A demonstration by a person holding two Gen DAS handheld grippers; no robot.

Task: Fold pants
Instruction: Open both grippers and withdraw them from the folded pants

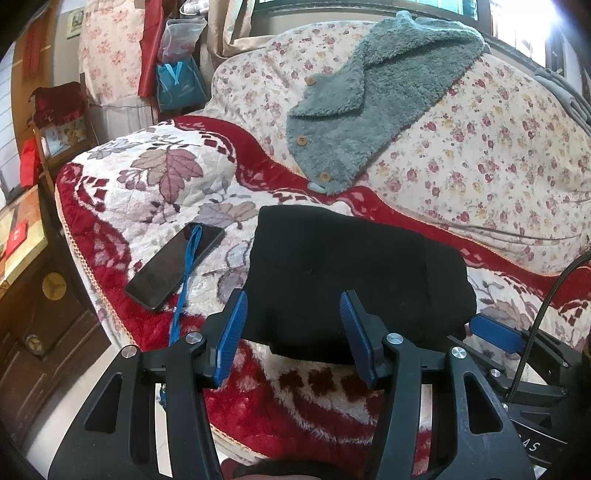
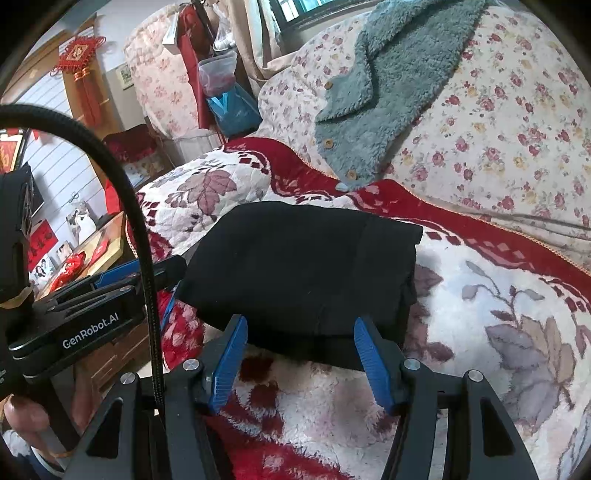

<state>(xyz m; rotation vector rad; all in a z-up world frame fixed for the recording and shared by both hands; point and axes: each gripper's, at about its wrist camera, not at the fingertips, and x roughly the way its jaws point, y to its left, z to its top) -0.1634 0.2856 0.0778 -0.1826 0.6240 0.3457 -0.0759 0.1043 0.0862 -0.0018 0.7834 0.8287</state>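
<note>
The black pants (image 1: 343, 280) lie in a neat folded pile on the red and white blanket (image 1: 155, 177) — the folding looks nearly done. The left gripper (image 1: 293, 332) and right gripper (image 2: 301, 354) hang half open, holding nothing, at the pile's near edge. A phone (image 1: 175, 264) lies just left — more free room on the right.

— Daylight pours in from the window (image 1: 524, 22) behind the sofa; it blows out white at the top right.

— Yes, soft shadows everywhere else. Both views bulge, corners go black, and the black pants (image 1: 343, 280) show hardly any detail.
</note>
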